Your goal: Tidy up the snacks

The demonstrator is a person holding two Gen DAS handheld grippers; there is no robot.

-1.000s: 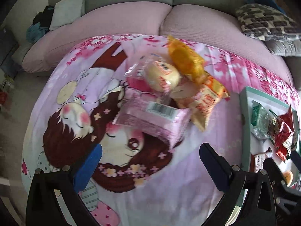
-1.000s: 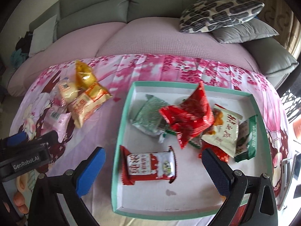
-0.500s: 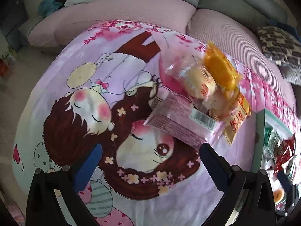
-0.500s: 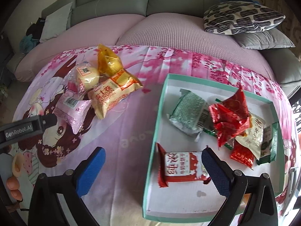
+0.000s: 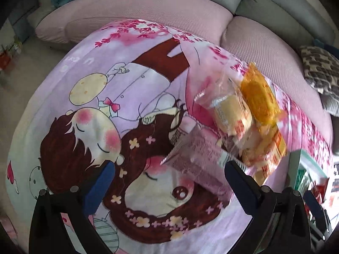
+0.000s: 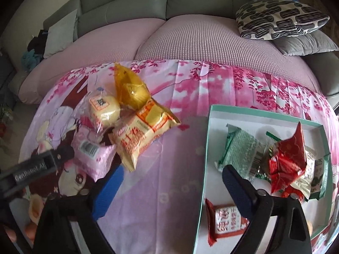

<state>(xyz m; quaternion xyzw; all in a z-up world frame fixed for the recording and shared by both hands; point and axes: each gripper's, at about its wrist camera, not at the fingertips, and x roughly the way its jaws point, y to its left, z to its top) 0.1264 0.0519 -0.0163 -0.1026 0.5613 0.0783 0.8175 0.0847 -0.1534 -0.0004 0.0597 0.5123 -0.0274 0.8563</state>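
A pile of snacks lies on the pink cartoon cloth: a pink packet (image 5: 197, 160) (image 6: 93, 154), a clear-wrapped yellow bun (image 5: 231, 110) (image 6: 103, 110), an orange packet (image 5: 258, 97) (image 6: 129, 89) and a yellow-orange bag (image 6: 142, 135). My left gripper (image 5: 169, 182) is open and empty, its right finger just beside the pink packet. My right gripper (image 6: 172, 186) is open and empty above the cloth, between the pile and the teal-rimmed tray (image 6: 205, 148). The tray holds a green packet (image 6: 243, 150), a red packet (image 6: 288, 156) and a red-and-white packet (image 6: 226, 222).
The cloth-covered table stands against a pink-covered sofa (image 6: 190, 38) with a patterned cushion (image 6: 279, 19) and a grey one (image 6: 305, 44). The left gripper's body (image 6: 31, 171) shows at the left of the right wrist view. The floor lies to the left (image 5: 21, 74).
My left gripper has moved left and closer to the pink packet. My right gripper has shifted left, from over the tray to over the cloth beside it. Both stay open.
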